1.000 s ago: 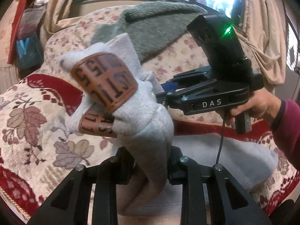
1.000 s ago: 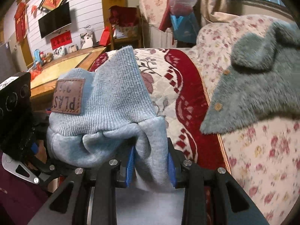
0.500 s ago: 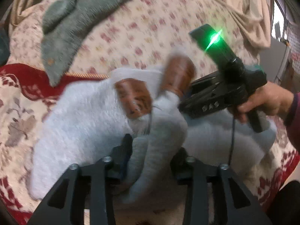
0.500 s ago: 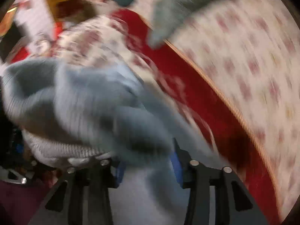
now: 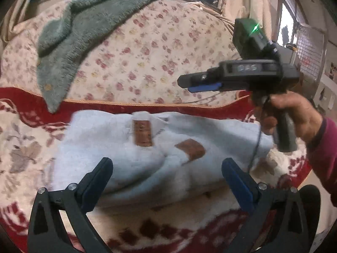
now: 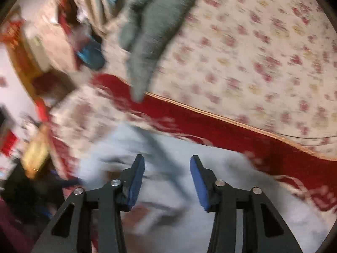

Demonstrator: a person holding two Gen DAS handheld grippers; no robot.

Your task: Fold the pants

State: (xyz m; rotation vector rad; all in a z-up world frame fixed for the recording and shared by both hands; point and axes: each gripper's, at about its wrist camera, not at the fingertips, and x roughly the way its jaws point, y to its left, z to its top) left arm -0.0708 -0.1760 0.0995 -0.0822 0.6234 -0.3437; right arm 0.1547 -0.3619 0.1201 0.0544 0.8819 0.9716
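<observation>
Light grey pants lie in a folded bundle on the red-and-cream patterned sofa cover, two brown leather patches facing up near the middle. Left gripper hangs above the near edge of the bundle, fingers spread wide, nothing between them. Right gripper is held in a hand over the right end of the pants, clear of the fabric; in its own blurred view the blue pads stand parted with a clear gap, nothing clamped. Grey-green fleece garment drapes over the floral backrest, well apart from the pants.
</observation>
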